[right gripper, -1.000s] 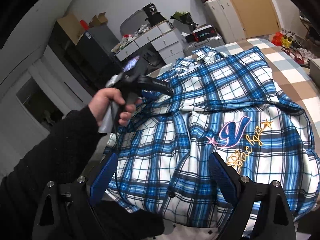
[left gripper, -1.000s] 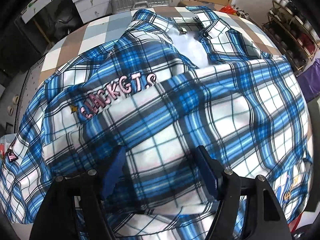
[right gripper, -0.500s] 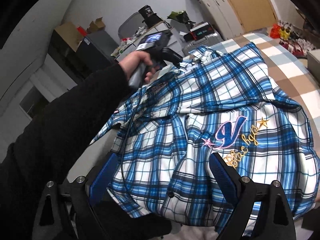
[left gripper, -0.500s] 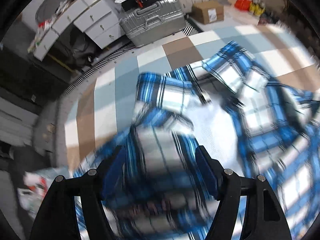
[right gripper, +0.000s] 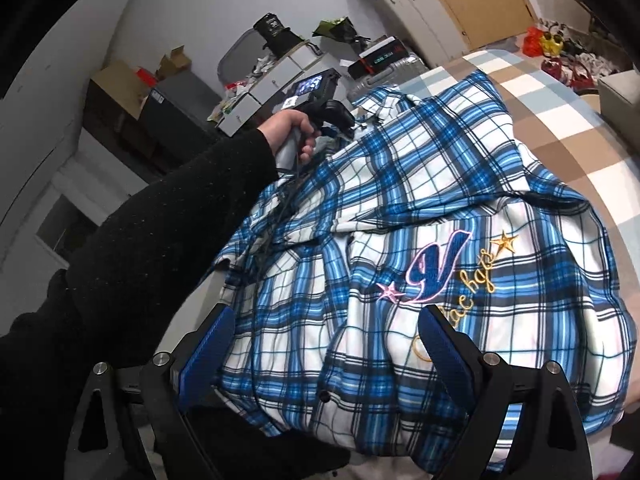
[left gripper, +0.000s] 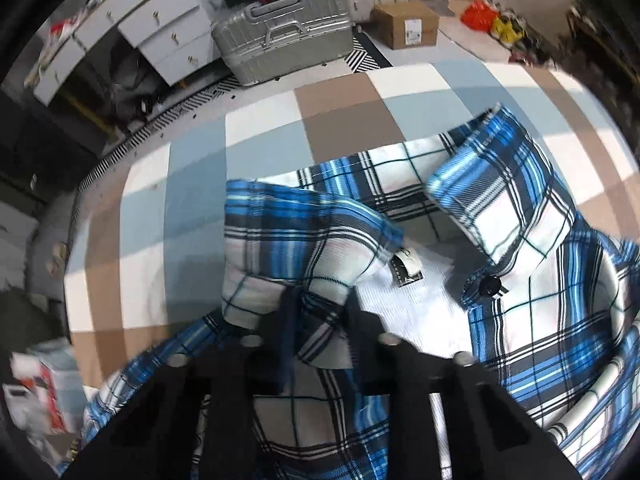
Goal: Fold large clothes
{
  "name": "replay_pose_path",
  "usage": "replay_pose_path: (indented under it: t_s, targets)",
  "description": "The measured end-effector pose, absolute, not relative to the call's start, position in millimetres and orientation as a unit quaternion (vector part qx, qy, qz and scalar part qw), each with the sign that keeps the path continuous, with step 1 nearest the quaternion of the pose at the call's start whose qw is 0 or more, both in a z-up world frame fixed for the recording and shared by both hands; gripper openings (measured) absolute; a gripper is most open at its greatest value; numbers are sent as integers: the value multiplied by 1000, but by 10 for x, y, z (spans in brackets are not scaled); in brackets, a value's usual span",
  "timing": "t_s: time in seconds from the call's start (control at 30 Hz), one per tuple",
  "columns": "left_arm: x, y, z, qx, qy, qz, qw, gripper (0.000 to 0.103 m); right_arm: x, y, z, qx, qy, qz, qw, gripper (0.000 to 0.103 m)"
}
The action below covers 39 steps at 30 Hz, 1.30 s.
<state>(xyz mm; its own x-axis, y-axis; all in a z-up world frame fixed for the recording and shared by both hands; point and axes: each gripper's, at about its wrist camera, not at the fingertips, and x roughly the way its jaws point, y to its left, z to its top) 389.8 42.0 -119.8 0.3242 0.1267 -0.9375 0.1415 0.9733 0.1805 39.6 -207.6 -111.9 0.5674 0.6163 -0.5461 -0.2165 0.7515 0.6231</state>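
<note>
My left gripper (left gripper: 318, 320) has its fingers closing on the collar fold of the blue plaid shirt (right gripper: 420, 208), cloth pinched between them; my right gripper (right gripper: 326, 344) hovers with fingers wide and empty over the hem. The shirt lies spread on the checked table (left gripper: 260, 136). I judge a deep, steady bite best before lifting; bare table beyond the collar gives room

Blue, white and black plaid shirt (right gripper: 440, 208) on a tan, blue-grey and white checked cover (left gripper: 304, 120).
</note>
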Motion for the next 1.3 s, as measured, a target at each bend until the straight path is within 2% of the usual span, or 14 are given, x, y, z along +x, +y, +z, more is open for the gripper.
replay_pose_path:
  t_s: [0.33,0.4,0.43,0.47,0.53,0.63,0.7,0.73,0.9,1.03,1.2,1.23,1.3]
  targets:
    - [3896,579,-744,-48,542,-78,835,6,394,-2022,-1127,251,396,244,849,94]
    - [3913,616,-808,-68,540,-67,836,16,364,-1993,-1130,250,396,245,849,94]
    - [3907,552,-861,-73,550,-63,830,35,357,-1985,-1129,249,396,245,849,94]
    - [3914,525,-916,-83,558,-62,823,48,348,-1975,-1129,247,396,244,850,94]
    - [3908,417,-909,-79,553,-63,827,49,336,-1962,-1129,247,397,244,850,94]
    - [3798,276,-687,-62,504,-70,858,50,330,-1971,-1121,253,396,246,848,94]
    - [3750,207,-578,-82,479,-105,868,70,334,-1985,-1113,254,395,247,848,94]
    - [3750,168,-580,-86,478,-122,866,86,328,-1985,-1109,254,394,248,848,94]
    - [3854,-96,-920,-58,535,-140,831,87,330,-2019,-1099,256,393,249,847,94]
    - [3889,-129,-1049,-95,555,-142,814,87,332,-2061,-1099,264,392,248,846,94]
    - [3894,76,-1033,-190,566,-145,789,86,329,-2059,-1086,267,390,253,844,94]
    - [3887,66,-1018,-189,561,-149,792,84,327,-2051,-1082,267,390,255,844,94]
    - [3839,-2,-965,-180,556,-163,795,60,322,-2039,-1079,264,390,255,844,94]
